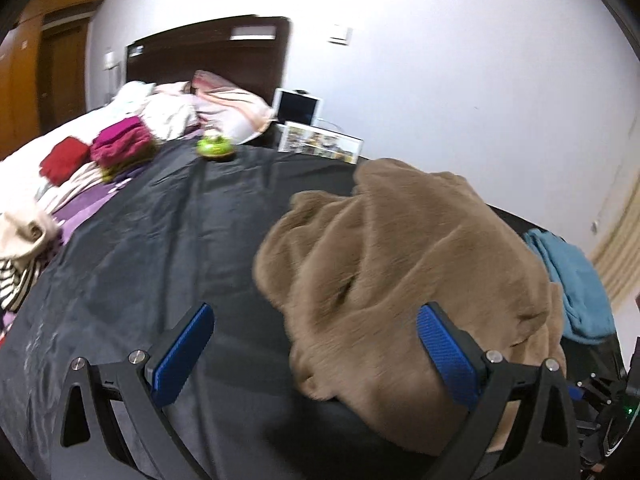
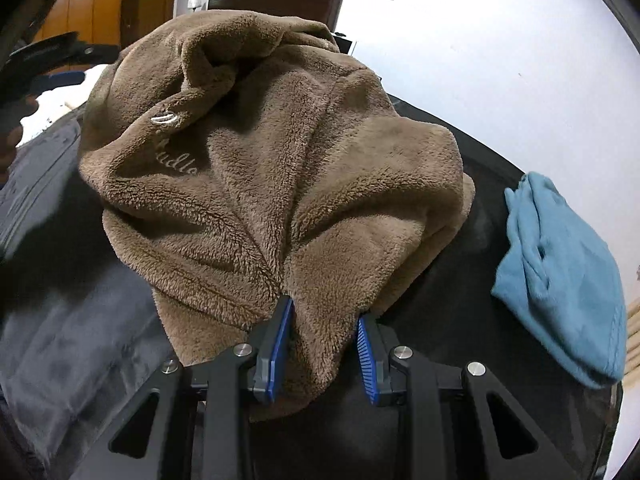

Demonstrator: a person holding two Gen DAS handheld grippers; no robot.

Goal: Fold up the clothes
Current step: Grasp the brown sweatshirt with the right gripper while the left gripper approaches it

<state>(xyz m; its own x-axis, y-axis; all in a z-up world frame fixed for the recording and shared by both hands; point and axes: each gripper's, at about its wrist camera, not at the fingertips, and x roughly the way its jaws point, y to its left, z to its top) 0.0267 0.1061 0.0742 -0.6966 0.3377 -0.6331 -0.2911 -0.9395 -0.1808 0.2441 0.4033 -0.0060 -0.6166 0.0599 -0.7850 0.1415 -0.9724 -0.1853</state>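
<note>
Right gripper [image 2: 325,338] clamped on a thick fold of the brown fleece garment [image 2: 272,184]; blue pads [image 2: 280,344] pressed into the pile on both sides, fabric bunched between them. Garment heaped up from the grip toward 12 o'clock in the right wrist view, crumpled, pale script stitching [image 2: 176,152] showing at 10 o'clock on its front. Resting on the dark sheet [image 2: 72,320] covering the bed.

Left gripper [image 1: 316,344] spread wide, nothing between the fingers; left pad [image 1: 182,356] over bare dark sheet [image 1: 160,240], right pad [image 1: 448,354] over the near edge of the brown fleece garment [image 1: 400,264]. Contact with the fleece there: cannot tell. Garment at 1 to 3 o'clock from that gripper's centre.

Blue cloth [image 2: 560,280] flat on the sheet at 3 o'clock of the garment, just beside it, also seen in the left wrist view [image 1: 576,280].

Far side of bed, 10 to 11 o'clock in the left view: folded magenta stack [image 1: 120,144], red item [image 1: 64,160], small green object [image 1: 214,146], pillows [image 1: 224,104] against a dark headboard [image 1: 208,52]. Striped clothing [image 1: 18,280] at 9 o'clock edge. Frames motion-blurred.
</note>
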